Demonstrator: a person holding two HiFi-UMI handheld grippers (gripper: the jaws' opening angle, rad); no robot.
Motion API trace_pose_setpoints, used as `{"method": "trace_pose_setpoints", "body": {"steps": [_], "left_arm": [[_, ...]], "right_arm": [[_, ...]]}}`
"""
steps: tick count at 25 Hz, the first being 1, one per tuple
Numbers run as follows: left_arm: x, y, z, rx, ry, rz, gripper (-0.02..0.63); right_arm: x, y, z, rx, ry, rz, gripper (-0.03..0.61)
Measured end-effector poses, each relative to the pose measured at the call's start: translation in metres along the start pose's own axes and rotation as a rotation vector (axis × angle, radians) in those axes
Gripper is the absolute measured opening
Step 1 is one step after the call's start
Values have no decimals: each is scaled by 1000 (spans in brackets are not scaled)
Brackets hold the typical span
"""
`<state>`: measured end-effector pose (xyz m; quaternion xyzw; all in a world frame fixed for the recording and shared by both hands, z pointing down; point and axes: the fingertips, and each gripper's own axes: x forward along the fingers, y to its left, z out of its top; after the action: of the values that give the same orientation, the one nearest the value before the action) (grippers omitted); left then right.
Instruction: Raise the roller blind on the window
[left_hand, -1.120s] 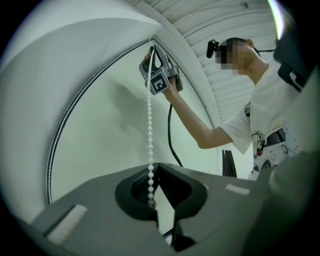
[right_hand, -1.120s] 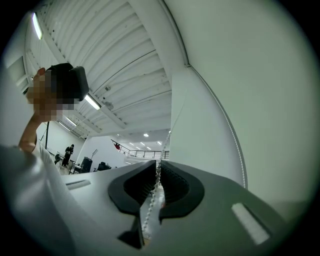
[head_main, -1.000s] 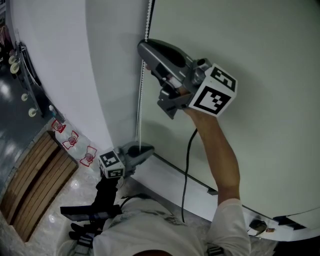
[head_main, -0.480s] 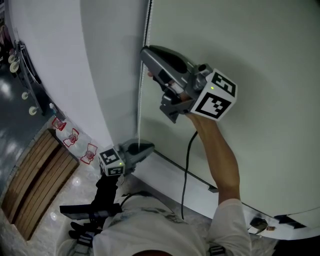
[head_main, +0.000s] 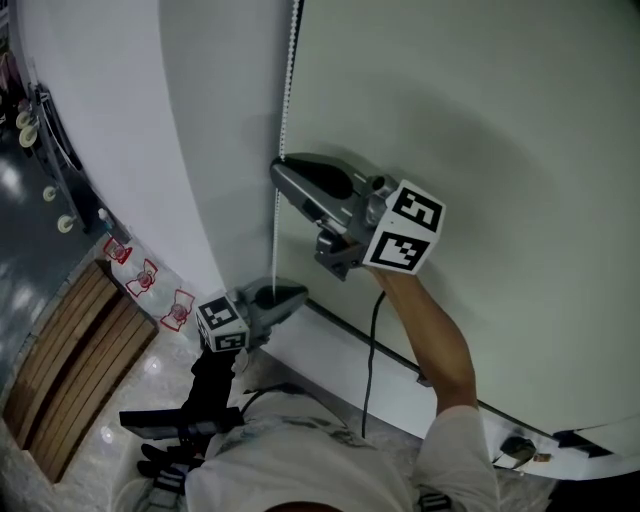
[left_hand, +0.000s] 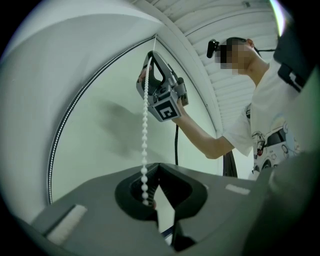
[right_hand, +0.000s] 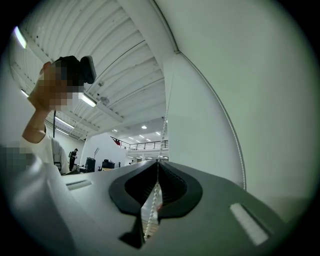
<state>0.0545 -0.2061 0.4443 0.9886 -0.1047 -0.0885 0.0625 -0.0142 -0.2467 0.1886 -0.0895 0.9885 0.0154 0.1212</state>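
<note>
Vertically straight bead chain (head_main: 275, 235) beside roller blind (head_main: 500, 150).

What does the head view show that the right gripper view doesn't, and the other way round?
Only the head view: the left claw low on the white bead chain, the brown wooden slats on the floor, and the black cable hanging below the right claw.
Only the right gripper view: a ribbed white ceiling with strip lights, a distant balcony railing, and the right claw's jaws, which have just been closing, pinched on the chain.
Both: the chain and the pale grey-green roller blind.
</note>
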Motion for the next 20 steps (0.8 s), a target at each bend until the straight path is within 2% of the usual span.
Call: {"method": "trace_pose_setpoints", "body": {"steps": [6, 15, 20], "left_arm": [[0, 2, 1, 1, 2, 1, -2], [-1, 4, 3, 8, -3, 5, -2], [-1, 4, 9, 9, -8, 11, -2]], "right_arm": [[-11, 6, -27, 17, 38, -9, 11], [-29, 18, -107, 92, 166, -21, 9], [-40, 13, -105, 152, 128, -32, 15]]}}
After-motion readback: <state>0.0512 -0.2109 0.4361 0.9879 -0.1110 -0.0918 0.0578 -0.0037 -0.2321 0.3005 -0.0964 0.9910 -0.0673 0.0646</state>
